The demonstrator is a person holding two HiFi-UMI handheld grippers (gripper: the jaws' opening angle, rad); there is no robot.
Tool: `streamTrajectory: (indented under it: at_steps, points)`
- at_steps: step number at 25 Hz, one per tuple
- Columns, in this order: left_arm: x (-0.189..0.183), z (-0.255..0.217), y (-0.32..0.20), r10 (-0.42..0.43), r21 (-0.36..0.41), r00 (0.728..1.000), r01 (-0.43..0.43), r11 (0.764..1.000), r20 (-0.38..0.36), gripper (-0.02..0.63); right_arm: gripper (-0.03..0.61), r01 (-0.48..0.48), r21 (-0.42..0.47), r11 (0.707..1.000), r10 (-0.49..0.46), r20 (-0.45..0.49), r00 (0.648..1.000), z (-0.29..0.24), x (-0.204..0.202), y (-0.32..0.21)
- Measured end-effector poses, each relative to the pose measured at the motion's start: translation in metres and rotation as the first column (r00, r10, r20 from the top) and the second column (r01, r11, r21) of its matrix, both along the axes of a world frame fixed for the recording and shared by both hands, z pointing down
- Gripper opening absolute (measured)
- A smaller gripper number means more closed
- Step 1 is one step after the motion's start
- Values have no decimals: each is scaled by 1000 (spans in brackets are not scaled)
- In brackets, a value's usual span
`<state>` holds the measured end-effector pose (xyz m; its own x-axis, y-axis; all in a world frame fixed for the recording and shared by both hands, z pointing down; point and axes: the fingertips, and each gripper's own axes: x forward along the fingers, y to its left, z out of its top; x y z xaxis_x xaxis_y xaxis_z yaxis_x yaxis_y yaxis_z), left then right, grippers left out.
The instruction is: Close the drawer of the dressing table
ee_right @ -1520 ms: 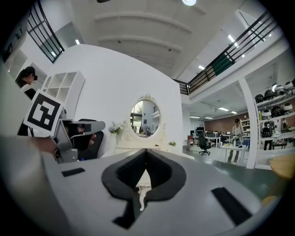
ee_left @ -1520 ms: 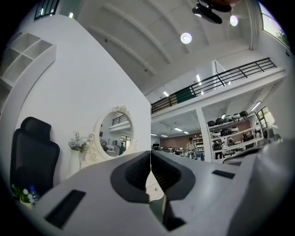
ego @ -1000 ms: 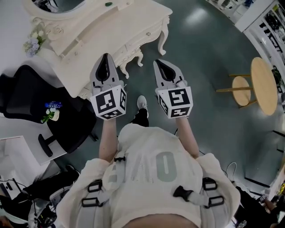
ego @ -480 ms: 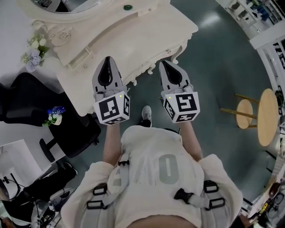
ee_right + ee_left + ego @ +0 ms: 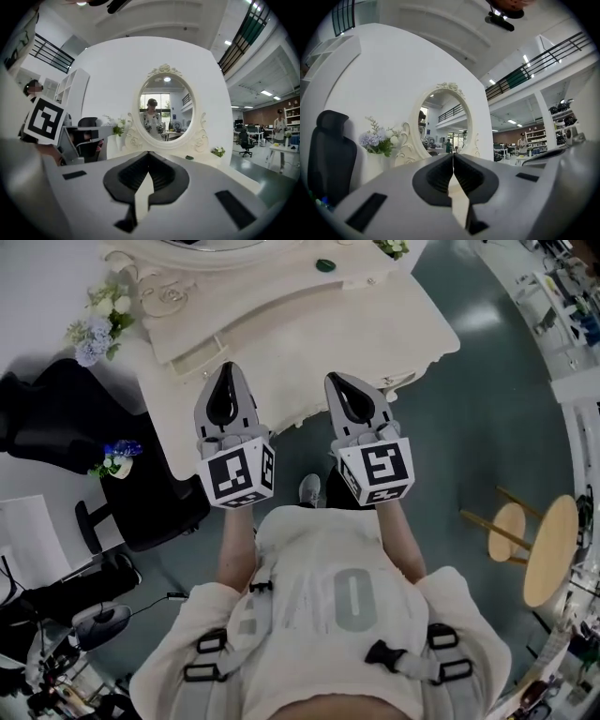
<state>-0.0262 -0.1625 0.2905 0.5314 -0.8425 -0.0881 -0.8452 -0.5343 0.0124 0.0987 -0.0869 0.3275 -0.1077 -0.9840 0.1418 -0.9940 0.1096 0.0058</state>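
The cream dressing table (image 5: 375, 324) fills the top of the head view, its oval mirror (image 5: 164, 110) facing me in the right gripper view. A small drawer (image 5: 195, 356) sticks out a little from the table's upper tier, just left of and beyond the left gripper's tip. My left gripper (image 5: 225, 369) hangs over the table's front edge, shut and empty. To its right, my right gripper (image 5: 341, 381) reaches about as far forward, also shut with nothing in it. Both point roughly level at the mirror (image 5: 443, 124).
A black office chair (image 5: 141, 502) stands to the left of the table, with pale flowers (image 5: 94, 329) at the table's left end. A small green object (image 5: 324, 265) lies on the tabletop. A round wooden table (image 5: 553, 549) and stool (image 5: 506, 526) stand far right.
Both grippers have moved forward toward the dressing table and now reach over its front edge. The table has shifted right and nearer in the head view. The jaws stayed shut.
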Motion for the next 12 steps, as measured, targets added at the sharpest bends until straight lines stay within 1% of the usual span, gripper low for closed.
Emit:
streamTrajectory:
  at_steps: [3, 5, 8, 10, 12]
  points:
    - [-4, -1, -6, -45, 0, 999, 45, 999, -6, 20, 9, 70, 13, 997, -70, -22, 997, -4, -8, -17]
    - [-10, -3, -8, -94, 5, 996, 94, 996, -13, 20, 9, 130, 26, 991, -129, -32, 991, -5, -13, -30]
    - [-21, -4, -10, -178, 14, 984, 178, 984, -19, 20, 9, 200, 48, 979, -198, -41, 979, -6, -22, -47]
    - [-26, -4, -12, -226, 14, 974, 226, 974, -7, 20, 9, 258, 46, 965, -256, -46, 966, -5, -29, -57]
    - [-27, -4, -16, -264, 18, 965, 264, 964, 9, 20, 9, 323, 36, 946, -321, -54, 945, -5, -35, -66]
